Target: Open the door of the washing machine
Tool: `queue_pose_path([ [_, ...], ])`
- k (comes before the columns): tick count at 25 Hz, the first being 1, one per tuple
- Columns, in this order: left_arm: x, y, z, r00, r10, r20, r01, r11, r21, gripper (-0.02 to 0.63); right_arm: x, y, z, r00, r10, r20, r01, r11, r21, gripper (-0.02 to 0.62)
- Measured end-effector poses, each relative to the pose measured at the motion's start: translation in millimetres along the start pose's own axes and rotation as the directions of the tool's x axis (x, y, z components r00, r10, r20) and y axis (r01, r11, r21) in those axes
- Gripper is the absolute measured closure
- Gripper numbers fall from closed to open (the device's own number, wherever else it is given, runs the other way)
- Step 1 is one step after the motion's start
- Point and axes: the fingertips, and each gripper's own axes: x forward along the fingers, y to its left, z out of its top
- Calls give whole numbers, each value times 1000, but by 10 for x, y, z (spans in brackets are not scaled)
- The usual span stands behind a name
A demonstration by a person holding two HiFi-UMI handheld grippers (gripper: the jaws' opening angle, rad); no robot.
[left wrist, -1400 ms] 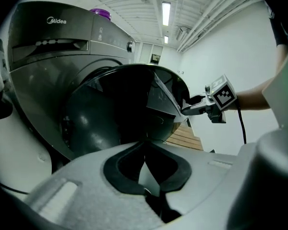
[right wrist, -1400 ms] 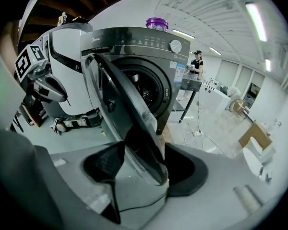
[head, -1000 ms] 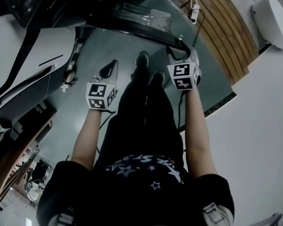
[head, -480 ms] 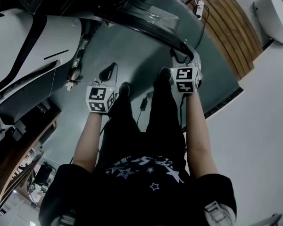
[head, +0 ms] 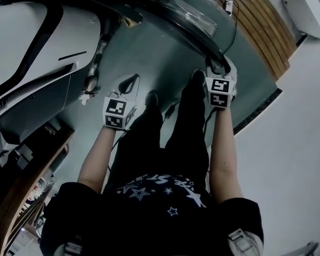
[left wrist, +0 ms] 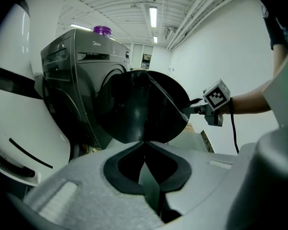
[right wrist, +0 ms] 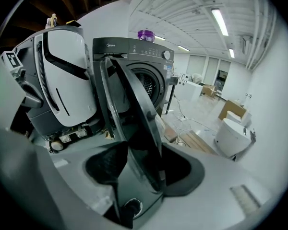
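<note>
The grey washing machine (right wrist: 134,51) stands with its round dark door (right wrist: 134,123) swung out from the drum. My right gripper (right wrist: 143,153) is shut on the door's outer edge, which fills the gap between its dark pads. In the head view the right gripper (head: 217,67) sits at the tip of the curved door rim (head: 194,28). My left gripper (head: 129,84) hangs over the grey floor left of the person's legs, shut and empty. The left gripper (left wrist: 144,145) view shows the door (left wrist: 144,104) face-on, with the right gripper (left wrist: 207,108) at its right edge.
A large white-and-black appliance (head: 37,47) stands close on the left. A purple-capped container (left wrist: 102,30) sits on the washer. A slatted wooden platform (head: 261,31) with a power strip (head: 228,1) lies to the right. Beyond it stands a white unit (head: 309,9).
The right gripper has moved right and back with the door's edge, and the door has swung wider. The left gripper drifted the same way, and the person's feet shifted back.
</note>
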Motion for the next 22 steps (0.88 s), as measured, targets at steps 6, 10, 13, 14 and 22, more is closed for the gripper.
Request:
queue_pose_path([
  [6,-275,123,-336,999,-44,10,44,999,29,595,-210,424,-184,999,-49,-1,49,999,11,403],
  [10,-462,142,-469,996,-83,33,81,995,58,595,-355,709,-293,997,-81,-20,81,997,18,428],
  [13,-589,137,-536,994,-106,32,102,991,86,595,-430,926,-329,997,-73,-36,75,997,34,440],
  [14,-630,131,-558,993,-111,30,108,990,89,595,-456,997,-342,997,-68,-42,70,997,42,445],
  [22,-831,-16,-776,991,-129,17,127,987,101,595,-604,1470,-432,999,-17,-31,20,993,120,466],
])
